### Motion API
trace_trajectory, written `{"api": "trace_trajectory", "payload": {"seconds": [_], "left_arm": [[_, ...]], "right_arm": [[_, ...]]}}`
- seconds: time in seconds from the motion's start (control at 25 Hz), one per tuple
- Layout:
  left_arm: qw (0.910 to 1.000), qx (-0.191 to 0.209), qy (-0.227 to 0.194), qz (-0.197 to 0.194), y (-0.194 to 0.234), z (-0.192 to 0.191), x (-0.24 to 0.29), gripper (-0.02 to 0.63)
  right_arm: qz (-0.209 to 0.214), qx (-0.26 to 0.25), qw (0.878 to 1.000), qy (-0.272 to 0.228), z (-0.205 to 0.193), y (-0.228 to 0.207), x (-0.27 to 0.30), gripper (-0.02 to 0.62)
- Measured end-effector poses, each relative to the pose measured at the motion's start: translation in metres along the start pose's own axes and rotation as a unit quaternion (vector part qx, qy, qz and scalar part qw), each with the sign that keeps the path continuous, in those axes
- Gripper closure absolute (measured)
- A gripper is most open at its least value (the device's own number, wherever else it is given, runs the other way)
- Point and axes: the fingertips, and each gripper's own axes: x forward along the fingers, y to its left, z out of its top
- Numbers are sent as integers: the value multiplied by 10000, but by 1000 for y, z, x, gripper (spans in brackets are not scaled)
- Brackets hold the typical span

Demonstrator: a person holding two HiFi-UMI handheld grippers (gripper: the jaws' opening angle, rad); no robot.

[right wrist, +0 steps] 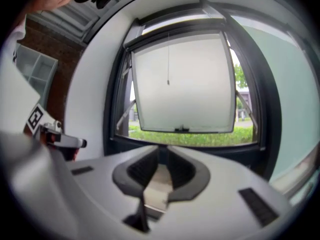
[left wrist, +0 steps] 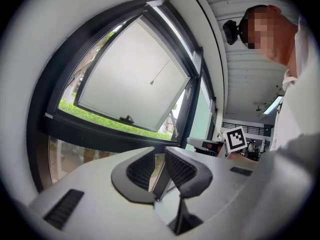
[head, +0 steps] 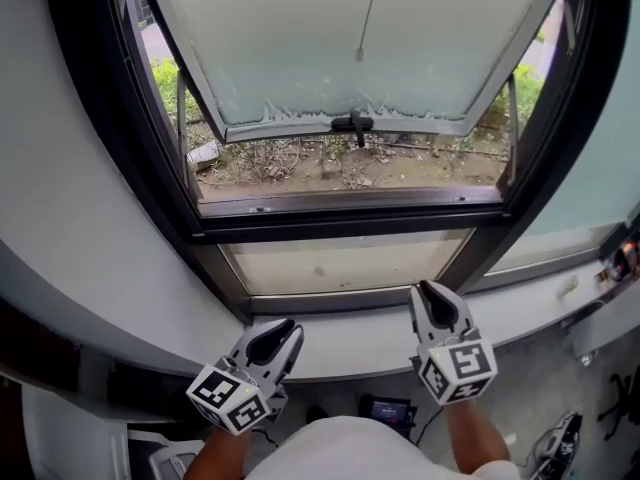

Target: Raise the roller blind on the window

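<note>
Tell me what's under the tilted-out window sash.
Below the window sash, bare ground with dry twigs shows through the gap, with green plants at the sides. The sash's frosted pane covers whatever lies farther out behind it.

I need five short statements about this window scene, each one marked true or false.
1. The window pane is tilted open. True.
2. The left gripper holds the cord. False: its jaws stand apart and empty, and the cord hangs free.
3. The right gripper is empty. True.
4. Snow lies outside. False: grass grows there.
5. The handle sits on the pane's top edge. False: it is on the lower edge.
</note>
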Motion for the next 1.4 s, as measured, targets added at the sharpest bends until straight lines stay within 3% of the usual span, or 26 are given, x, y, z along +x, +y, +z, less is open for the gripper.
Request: {"api": "trace_trajectory", "payload": {"seconds": [0.28, 0.56, 1.08, 1.4], "left_arm": [[9994, -201, 290, -68, -6, -29, -16, 525], [9994, -209, 249, 144, -35, -43, -31, 525], [9986, -285, 363, 258, -175, -106, -28, 525], [9979, -209, 268, 556, -222, -122, -47, 525]], "right_arm": [[-31, 231, 9992, 326, -31, 14, -19, 529], [197, 275, 9988, 354, -41, 14, -48, 529], [693, 327, 9954, 576, -84, -24, -168, 529], [991, 328, 9931, 544, -93, -26, -210, 529]]}}
